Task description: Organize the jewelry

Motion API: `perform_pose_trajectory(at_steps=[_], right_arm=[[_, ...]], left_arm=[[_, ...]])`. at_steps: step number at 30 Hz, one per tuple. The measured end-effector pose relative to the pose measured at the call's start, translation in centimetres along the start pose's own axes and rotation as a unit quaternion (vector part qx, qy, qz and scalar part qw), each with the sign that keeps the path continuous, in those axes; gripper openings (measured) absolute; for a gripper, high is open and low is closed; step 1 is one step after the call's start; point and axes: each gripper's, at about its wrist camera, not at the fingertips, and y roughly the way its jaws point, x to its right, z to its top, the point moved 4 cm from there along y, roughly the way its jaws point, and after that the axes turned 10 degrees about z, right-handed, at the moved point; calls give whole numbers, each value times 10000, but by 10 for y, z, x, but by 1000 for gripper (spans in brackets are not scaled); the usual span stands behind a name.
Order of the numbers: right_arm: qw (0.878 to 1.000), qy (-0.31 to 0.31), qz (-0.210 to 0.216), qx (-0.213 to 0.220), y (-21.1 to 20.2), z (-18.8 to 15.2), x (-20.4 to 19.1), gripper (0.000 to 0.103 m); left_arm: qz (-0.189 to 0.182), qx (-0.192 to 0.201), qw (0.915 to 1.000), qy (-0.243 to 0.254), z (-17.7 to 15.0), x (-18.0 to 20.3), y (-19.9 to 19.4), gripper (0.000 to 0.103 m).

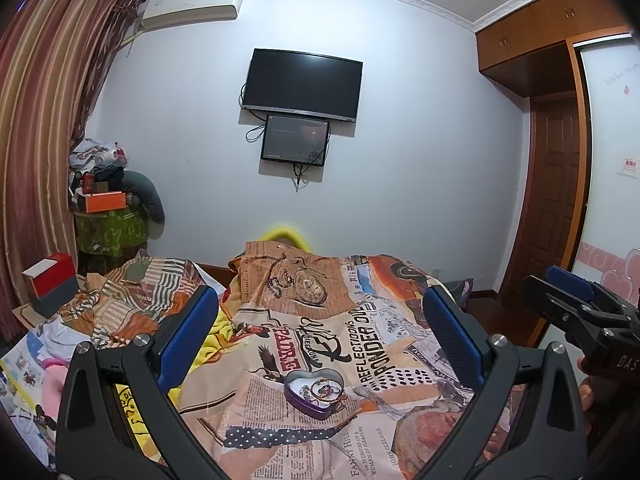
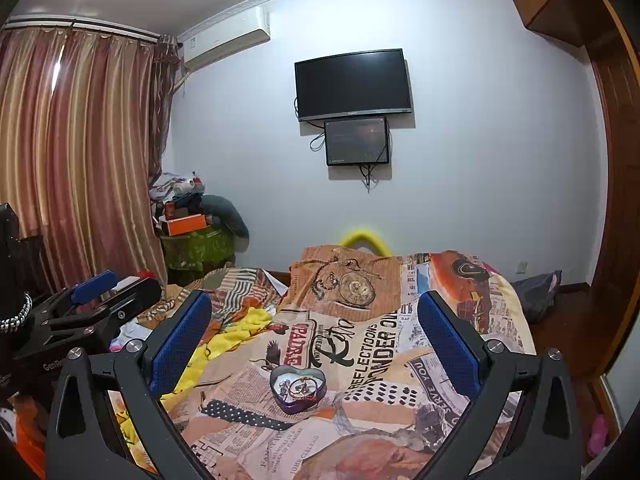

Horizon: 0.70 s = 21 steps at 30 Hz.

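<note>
Heart-shaped tin (image 1: 314,390) of jewelry (image 1: 322,390) on bedspread (image 1: 400,344), point aimed near-right, left tongs (image 1: 320,336) and right tongs (image 2: 314,336) both spread apart

Left gripper (image 1: 318,330), right gripper (image 2: 314,330): black frames, blue pads, silver screws.

There were two claws, the left claw (image 1: 320,330) and the right claw (image 2: 314,328); one heart-shaped tin (image 1: 314,390); two wall screens, a television (image 1: 303,84) and a smaller monitor (image 1: 295,140); one air conditioner (image 1: 192,6).
</note>
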Motion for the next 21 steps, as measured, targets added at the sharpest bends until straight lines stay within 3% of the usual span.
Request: perform_pose_trajectory(at_steps=[21], right_arm=[[10000,2,-7,23,-1,2,-2,102]], left_arm=[[-59,3,10000,68,0,4,-1,103]])
